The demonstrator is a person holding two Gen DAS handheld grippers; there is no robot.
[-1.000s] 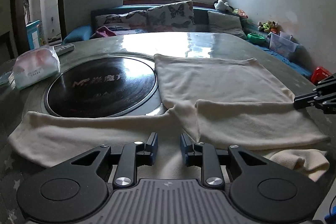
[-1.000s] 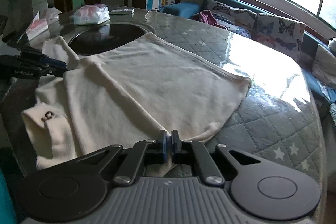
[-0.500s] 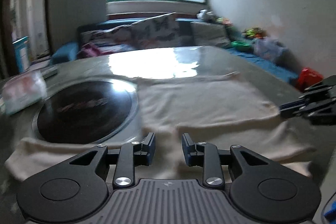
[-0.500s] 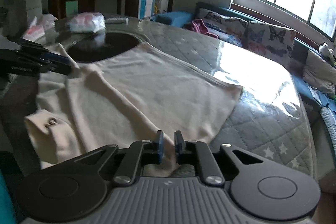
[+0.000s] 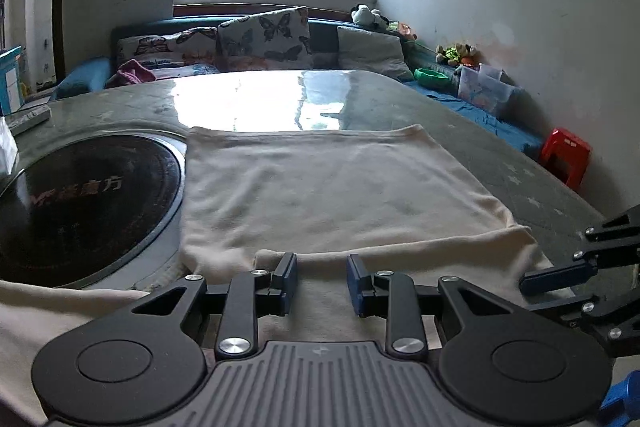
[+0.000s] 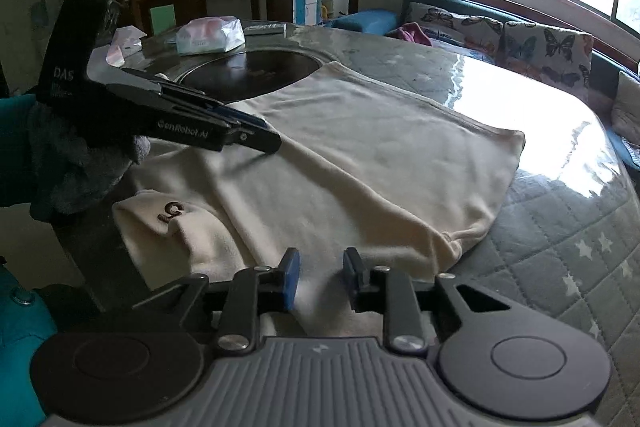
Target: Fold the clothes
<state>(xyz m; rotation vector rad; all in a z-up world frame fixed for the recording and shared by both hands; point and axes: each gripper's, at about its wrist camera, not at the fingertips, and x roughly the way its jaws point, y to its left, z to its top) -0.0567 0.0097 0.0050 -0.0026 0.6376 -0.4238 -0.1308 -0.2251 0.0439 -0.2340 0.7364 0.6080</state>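
From the left wrist camera, the left gripper point(image 5: 322, 281) hovered low over the near edge of a cream garment point(image 5: 328, 195), its two blue-padded fingers spread apart with only cloth lying under the gap and nothing clamped. The garment lay flat on a round table point(image 5: 500, 147) with a glossy cover, one fold crossing it just ahead of the fingers and one sleeve trailing off to the left. Its left edge lay just beside one dark round hob plate point(image 5: 80, 203) sunk in the table. At the right edge the right gripper point(image 5: 560, 275) reached in beside the garment's corner. Along the far wall stood one sofa with cushions, and near it one green bowl point(image 5: 431, 75) and one clear plastic box point(image 5: 484, 91); their contents could not be made out. One red stool point(image 5: 566, 155) stood on the floor.

From the right wrist camera, the right gripper point(image 6: 318, 277) was likewise parted, empty, above the garment's near hem point(image 6: 360, 163). A small dark mark showed on the folded cuff at the left. The left gripper point(image 6: 256, 135) pointed across the cloth, held in a dark-sleeved hand. Beyond the hob lay one soft pack of tissues point(image 6: 210, 35) and one remote control point(image 6: 264, 28).
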